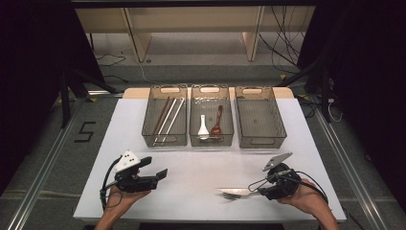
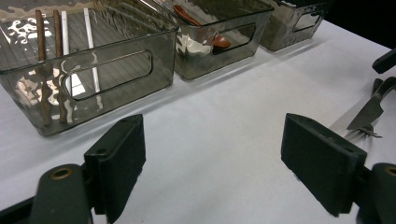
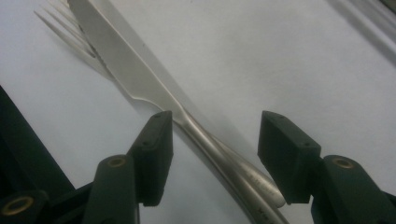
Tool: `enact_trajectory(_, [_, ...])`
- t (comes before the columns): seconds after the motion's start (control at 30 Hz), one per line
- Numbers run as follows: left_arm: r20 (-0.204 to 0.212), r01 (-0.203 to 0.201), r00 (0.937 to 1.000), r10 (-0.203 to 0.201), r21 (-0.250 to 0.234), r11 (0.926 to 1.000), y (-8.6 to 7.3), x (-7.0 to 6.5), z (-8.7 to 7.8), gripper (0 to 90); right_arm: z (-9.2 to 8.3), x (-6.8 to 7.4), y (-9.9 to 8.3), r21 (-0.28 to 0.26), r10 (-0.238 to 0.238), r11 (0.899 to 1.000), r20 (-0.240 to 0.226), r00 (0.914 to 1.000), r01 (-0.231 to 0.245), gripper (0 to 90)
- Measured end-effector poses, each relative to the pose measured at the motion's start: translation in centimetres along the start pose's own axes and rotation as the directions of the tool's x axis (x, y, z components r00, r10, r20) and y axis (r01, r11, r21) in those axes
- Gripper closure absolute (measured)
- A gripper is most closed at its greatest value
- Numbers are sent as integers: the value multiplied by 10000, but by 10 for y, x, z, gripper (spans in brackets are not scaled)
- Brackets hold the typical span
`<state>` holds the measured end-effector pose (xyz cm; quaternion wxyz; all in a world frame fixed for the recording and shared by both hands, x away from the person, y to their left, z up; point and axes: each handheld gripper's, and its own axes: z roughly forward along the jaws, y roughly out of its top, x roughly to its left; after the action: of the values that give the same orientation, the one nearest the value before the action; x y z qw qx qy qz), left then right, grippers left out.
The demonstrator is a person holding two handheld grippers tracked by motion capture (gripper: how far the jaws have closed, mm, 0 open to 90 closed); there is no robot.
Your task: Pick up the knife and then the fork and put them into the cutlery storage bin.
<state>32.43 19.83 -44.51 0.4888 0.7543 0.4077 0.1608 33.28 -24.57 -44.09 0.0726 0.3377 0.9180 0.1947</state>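
Note:
A steel knife (image 3: 116, 60) and a fork (image 3: 60, 23) lie together on the white table (image 1: 191, 167), near its front right. My right gripper (image 3: 215, 135) is open, low over the table, and both handles run between its jaws; the left jaw stands close against the knife's handle and the right jaw is well apart from it. In the high view the right gripper (image 1: 256, 184) sits at the handle end of the knife and fork (image 1: 234, 192). My left gripper (image 1: 160, 175) is held at the front left, open and with nothing between its jaws (image 2: 212, 158).
Three clear grey bins stand in a row at the back. The left bin (image 1: 146, 129) holds several chopsticks (image 1: 165, 115). The middle bin (image 1: 194, 139) holds a white spoon (image 1: 203, 127) and a red-brown spoon (image 1: 218, 122). The right bin (image 1: 260, 117) holds nothing.

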Motion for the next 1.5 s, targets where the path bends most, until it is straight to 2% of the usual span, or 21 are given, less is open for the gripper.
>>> enact_trajectory(0.23, [-8,-4,10000,4,-1,10000,0,0,0,214,12,6,0,764,-526,9958,271,9982,504,486])
enact_trajectory(0.37, [-8,-6,10000,6,-3,10000,0,0,0,214,16,9,2,988,-700,9929,326,9970,664,532])
enact_trajectory(0.6, [-10,-18,10000,18,13,10000,0,0,0,214,16,12,3,1101,-1010,9895,647,9928,935,625])
enact_trajectory(0.8, [-8,-53,10000,53,21,10000,0,0,1,214,16,14,6,1229,-1596,9809,675,9849,1506,714])
enact_trajectory(0.9, [-6,-58,10000,58,42,10000,0,0,1,214,15,14,8,1244,-1581,9806,467,9863,1513,783])
enact_trajectory(1.07, [6,-53,10000,53,63,10000,0,-1,1,214,15,11,11,1282,-1341,9831,207,9908,1304,785])
enact_trajectory(1.1, [10,-65,10000,65,78,9999,0,-1,1,214,16,10,12,1329,-1419,9814,167,9897,1384,787])
enact_trajectory(1.17, [8,-65,10000,65,55,10000,0,-1,2,214,17,10,15,1296,-1188,9847,101,9929,1165,787])
enact_trajectory(1.23, [11,-59,10000,59,42,10000,0,-2,2,214,19,8,18,1233,-989,9873,-162,9950,1002,789])
enact_trajectory(1.5, [16,-68,10000,68,66,10000,0,-1,2,214,20,7,22,1302,-654,9890,-424,9970,704,794])
